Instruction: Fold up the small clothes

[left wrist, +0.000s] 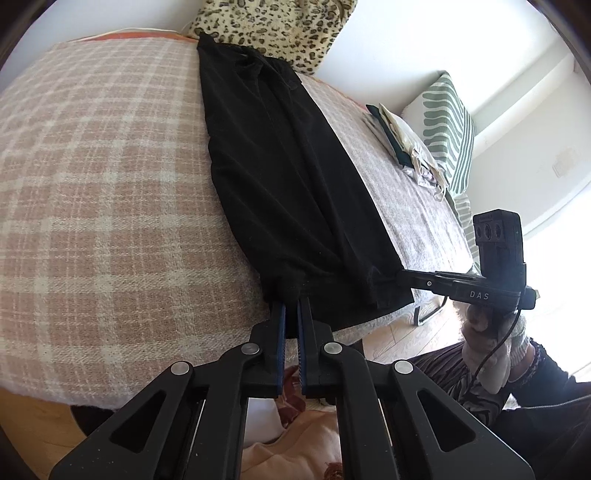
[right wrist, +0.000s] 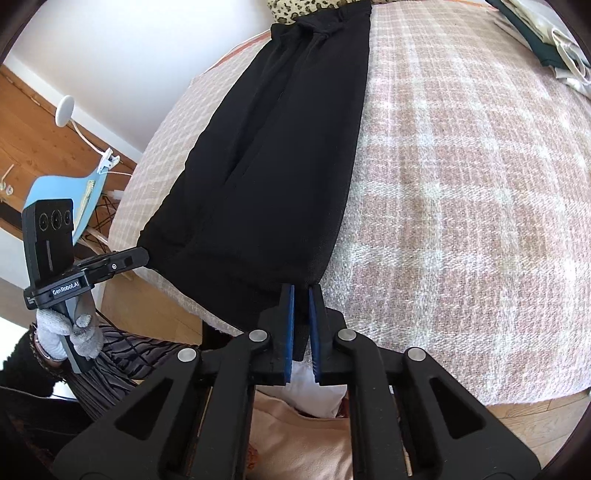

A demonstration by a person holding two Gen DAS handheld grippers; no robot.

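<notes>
Across the bed, a pink plaid blanket (left wrist: pixel 92 177) covers the whole work surface; a leopard-print cushion (left wrist: pixel 273 26) sits at 12 o'clock and a striped pillow (left wrist: pixel 450 125) at 2 o'clock. Black garment (left wrist: pixel 288 177) lies lengthwise on the blanket, running from 12 o'clock down to the near edge at 6 o'clock, already narrowed into a long strip. My left gripper (left wrist: pixel 291 295) is pinched tight on the near-left corner of its hem. My right gripper (right wrist: pixel 301 291) is clamped on the near-right corner, jaws nearly together with cloth between them.

Judgement: next comes the end-over-end fold. To do it well I should lift both corners together, keep the hem taut and level between the grippers, carry it toward 12 o'clock, and lay it squarely on the far end. Uneven lift would skew the edges. No slack at the middle.
</notes>
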